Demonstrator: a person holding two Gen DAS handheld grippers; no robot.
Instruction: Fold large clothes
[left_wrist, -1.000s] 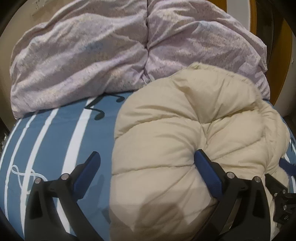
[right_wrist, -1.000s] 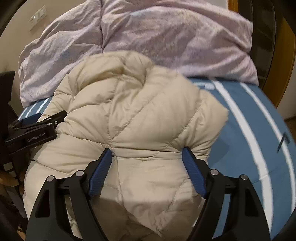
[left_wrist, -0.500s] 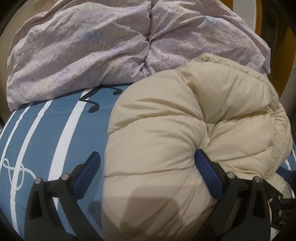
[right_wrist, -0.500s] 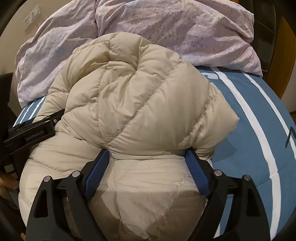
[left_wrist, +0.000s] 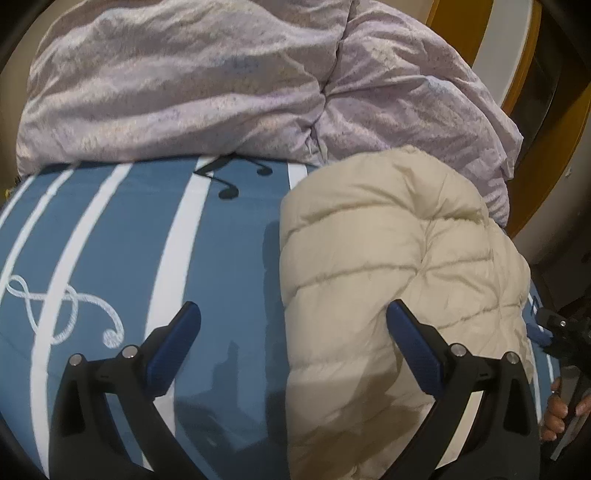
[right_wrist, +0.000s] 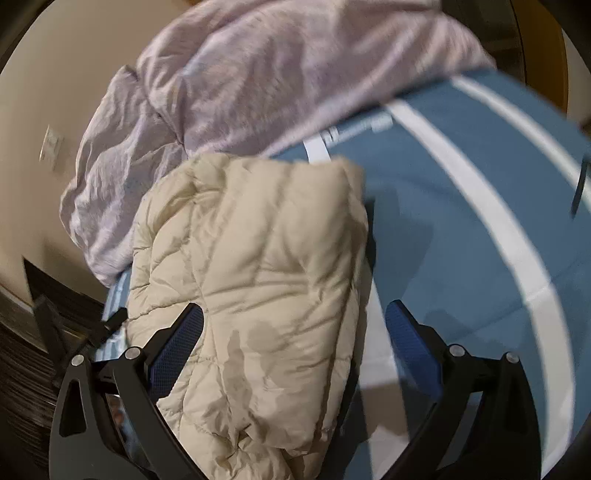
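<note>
Folded jacket (left_wrist: 388, 266) on bed (left_wrist: 221, 258) (beside duvet (left_wrist: 184, 85)); left hand-held gripper (left_wrist: 291, 325) and right hand-held gripper (right_wrist: 295, 325) both wide, right just widened, gripping nothing.

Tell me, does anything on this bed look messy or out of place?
Only the lilac duvet, heaped in a crumpled pile at the far end of the blue striped sheet. The cream puffer jacket lies folded in a bundle.

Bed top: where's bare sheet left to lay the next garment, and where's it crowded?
Free: the striped blue sheet between the cream puffer jacket and the treble-clef print, and the stretch on the jacket's other side in the right wrist view. Crowded: the far end, under the lilac duvet, which the jacket butts against.
</note>
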